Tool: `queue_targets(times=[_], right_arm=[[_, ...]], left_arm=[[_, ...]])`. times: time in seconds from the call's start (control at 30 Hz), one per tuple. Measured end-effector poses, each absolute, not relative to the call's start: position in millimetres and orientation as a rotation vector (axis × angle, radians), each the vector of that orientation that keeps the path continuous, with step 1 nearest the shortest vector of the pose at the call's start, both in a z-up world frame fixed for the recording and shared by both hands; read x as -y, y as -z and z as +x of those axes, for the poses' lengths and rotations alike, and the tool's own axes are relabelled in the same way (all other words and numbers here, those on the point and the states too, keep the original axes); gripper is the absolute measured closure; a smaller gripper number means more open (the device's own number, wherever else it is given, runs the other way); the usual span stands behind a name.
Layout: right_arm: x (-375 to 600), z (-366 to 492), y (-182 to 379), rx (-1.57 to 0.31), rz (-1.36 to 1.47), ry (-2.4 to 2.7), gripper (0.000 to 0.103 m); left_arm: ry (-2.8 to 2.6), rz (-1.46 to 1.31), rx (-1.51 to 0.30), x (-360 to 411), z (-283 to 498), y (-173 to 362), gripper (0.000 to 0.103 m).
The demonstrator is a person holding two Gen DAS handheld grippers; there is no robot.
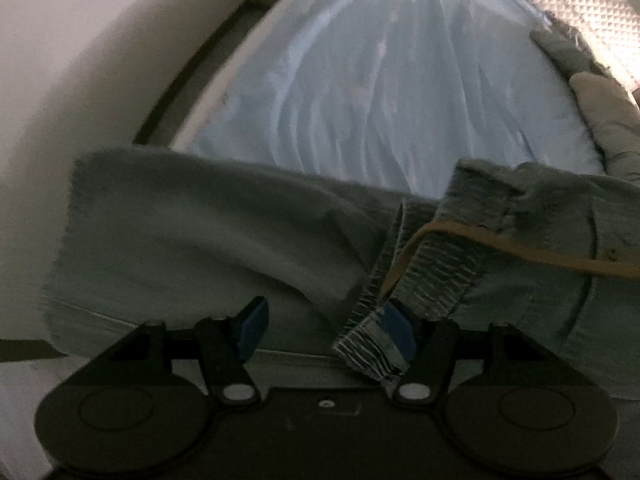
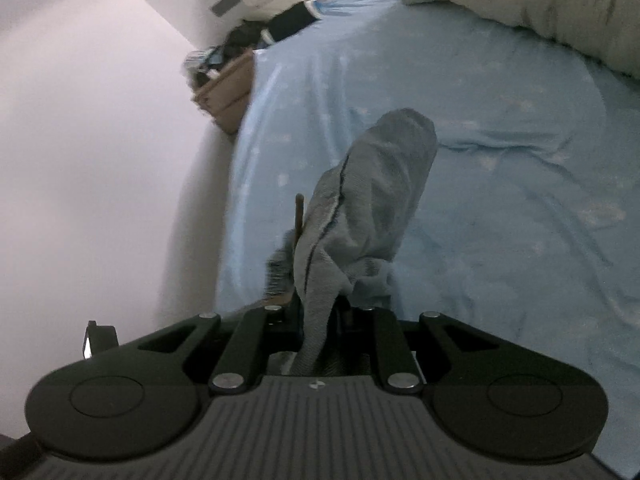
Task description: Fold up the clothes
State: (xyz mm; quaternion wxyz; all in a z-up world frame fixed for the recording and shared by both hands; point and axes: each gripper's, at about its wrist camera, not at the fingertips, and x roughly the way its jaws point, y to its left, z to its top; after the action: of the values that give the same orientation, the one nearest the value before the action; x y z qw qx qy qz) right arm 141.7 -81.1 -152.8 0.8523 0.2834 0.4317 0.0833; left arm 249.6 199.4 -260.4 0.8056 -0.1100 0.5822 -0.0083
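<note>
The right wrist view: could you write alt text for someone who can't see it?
A black right gripper is shut on a bunched grey garment that stretches away from the camera over a bed with a light blue sheet. A beige quilt lies at the top right, a brown box stands by the bed's left edge, and a pale wall fills the left.

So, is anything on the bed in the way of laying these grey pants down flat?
Nothing visible: the blue sheet ahead of the grey pants is bare. The beige duvet lies bunched along its far edge.
</note>
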Motion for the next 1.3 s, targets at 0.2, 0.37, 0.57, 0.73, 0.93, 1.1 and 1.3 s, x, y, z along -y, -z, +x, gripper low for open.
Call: queue_targets(times=[0.2, 0.37, 0.57, 0.73, 0.93, 1.1, 1.3], right_arm=[[43.5, 139.2, 141.6, -0.869, 0.588, -0.284, 0.088], [5.8, 134.7, 139.6, -0.867, 0.617, -0.308, 0.088], [-66.9, 129.8, 138.1, -0.849, 0.571, -0.316, 0.088], [-142.5, 130.5, 150.6, -0.836, 0.521, -0.238, 0.088], [-229.3, 141.7, 184.3, -0.839, 0.483, -0.126, 0.088], [-282.6, 155.3, 228.0, -0.889, 0.429, -0.092, 0.087], [-325.0, 169.3, 288.5, -0.999, 0.281, -0.108, 0.086]], left_arm=[[-0.003, -0.241, -1.178, -231.8, 228.2, 217.6, 0.042], [-0.045, -0.290, -1.168, -278.2, 213.8, 205.7, 0.042], [-0.008, -0.326, -1.162, -348.6, 207.3, 211.0, 0.042], [0.048, -0.318, -1.175, -412.2, 202.9, 218.0, 0.042], [0.047, -0.329, -1.168, -491.0, 206.7, 224.4, 0.042], [0.015, -0.366, -1.165, -543.5, 207.9, 232.4, 0.042], [0.011, -0.425, -1.181, -580.4, 201.9, 245.8, 0.042]])
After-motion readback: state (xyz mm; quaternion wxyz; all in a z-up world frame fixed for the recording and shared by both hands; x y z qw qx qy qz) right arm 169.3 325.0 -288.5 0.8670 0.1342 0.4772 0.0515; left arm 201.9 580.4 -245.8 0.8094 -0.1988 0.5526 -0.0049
